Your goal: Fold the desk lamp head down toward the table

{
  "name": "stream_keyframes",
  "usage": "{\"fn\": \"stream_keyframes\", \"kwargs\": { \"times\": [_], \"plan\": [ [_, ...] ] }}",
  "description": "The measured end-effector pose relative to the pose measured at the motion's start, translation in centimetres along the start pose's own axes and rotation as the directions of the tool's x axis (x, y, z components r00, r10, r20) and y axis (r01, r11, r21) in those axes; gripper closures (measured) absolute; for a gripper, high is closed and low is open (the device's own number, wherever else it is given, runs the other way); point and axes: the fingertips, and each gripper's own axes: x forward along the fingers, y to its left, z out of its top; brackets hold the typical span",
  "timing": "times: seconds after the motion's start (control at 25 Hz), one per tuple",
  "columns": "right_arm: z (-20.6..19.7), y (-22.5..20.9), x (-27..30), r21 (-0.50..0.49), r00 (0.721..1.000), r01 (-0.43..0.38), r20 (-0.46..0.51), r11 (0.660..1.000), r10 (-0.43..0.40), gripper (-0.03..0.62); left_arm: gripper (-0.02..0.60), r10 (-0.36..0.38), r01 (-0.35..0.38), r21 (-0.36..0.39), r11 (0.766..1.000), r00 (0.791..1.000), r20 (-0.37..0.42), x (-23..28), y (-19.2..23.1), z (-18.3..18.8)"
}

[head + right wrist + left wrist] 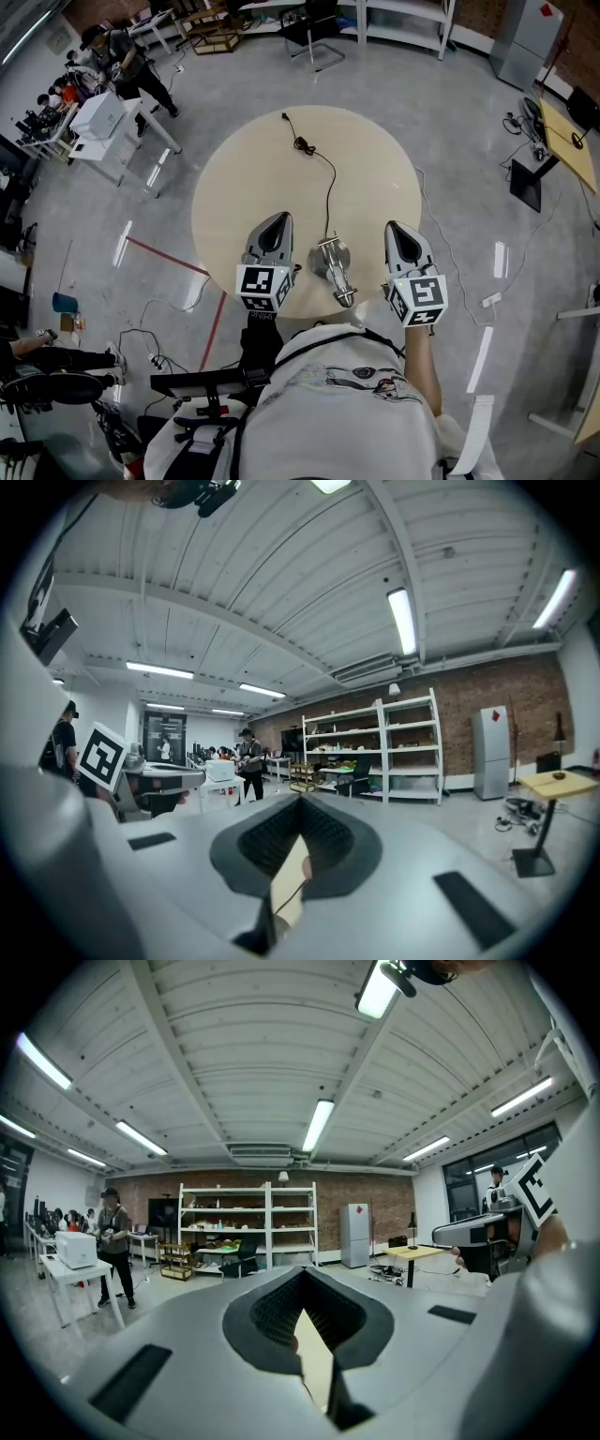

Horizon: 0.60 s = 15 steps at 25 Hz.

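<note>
A: How do the grippers stand?
B: Left gripper (278,223) and right gripper (395,232) both have their jaws together, empty.
A: The lamp?
B: The small silver metal desk lamp (331,265) is between them, touching neither, on the round beige table (234,187).

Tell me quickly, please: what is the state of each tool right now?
Left tool: closed, holding nothing.
Right tool: closed, holding nothing.

The desk lamp (333,267) is sitting at the table's (244,187) 6 o'clock edge, its cable (329,192) trailing toward 12 o'clock, while the left gripper (278,220) is hovering at the lamp's 9 o'clock and the right gripper (396,228) at its 3 o'clock.
</note>
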Motion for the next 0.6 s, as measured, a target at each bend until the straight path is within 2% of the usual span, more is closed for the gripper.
{"fn": "stream_keyframes", "kwargs": {
  "times": [0.6],
  "plan": [
    [-0.05,0.31,-0.37,-0.004,1.0,-0.003,0.001,1.0,0.003,0.589,0.581,-0.004,0.004,0.011,1.0,1.0,-0.004,-0.43,-0.21,0.15]
  ]
}}
